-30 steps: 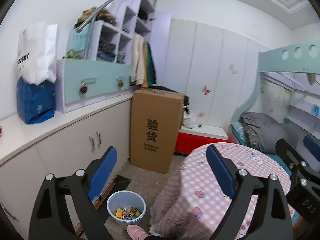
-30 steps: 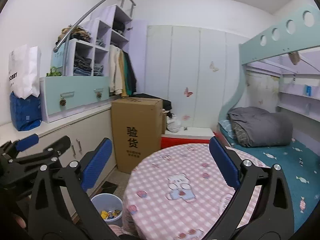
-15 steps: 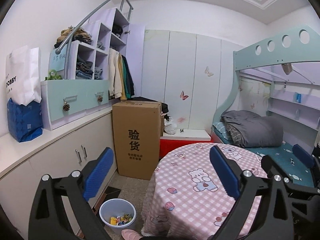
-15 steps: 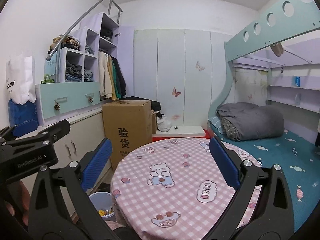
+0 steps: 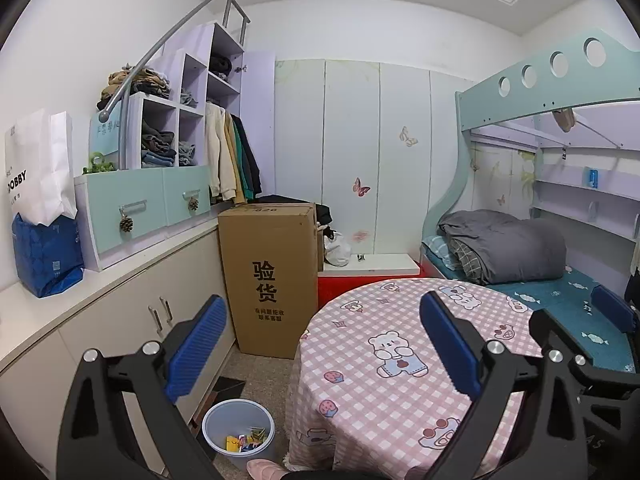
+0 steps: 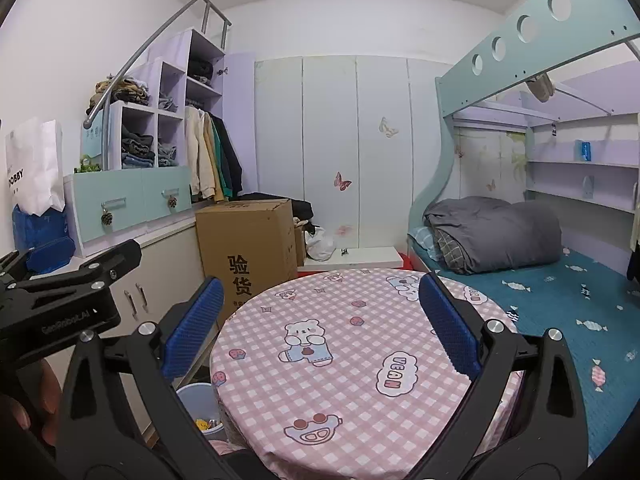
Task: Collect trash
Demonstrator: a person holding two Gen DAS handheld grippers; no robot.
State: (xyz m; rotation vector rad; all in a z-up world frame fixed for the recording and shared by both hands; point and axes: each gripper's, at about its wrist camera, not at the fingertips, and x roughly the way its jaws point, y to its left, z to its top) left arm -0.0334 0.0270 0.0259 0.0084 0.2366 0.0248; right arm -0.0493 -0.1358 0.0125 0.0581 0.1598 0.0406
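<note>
Your worktop (image 6: 360, 360) fills the lower middle of the frame.
Both your grippers, left gripper (image 5: 320, 344) and right gripper (image 6: 320, 330), hold their fingers spread wide, empty; the bin (image 5: 212, 432) (colourful wrappers inside) sits lower left, on the floor.

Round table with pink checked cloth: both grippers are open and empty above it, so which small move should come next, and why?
Probably pause and look around: the round table with pink checked cloth shows no trash, the pale blue plastic bin already holds wrappers, and the left gripper and right gripper hold nothing.
</note>
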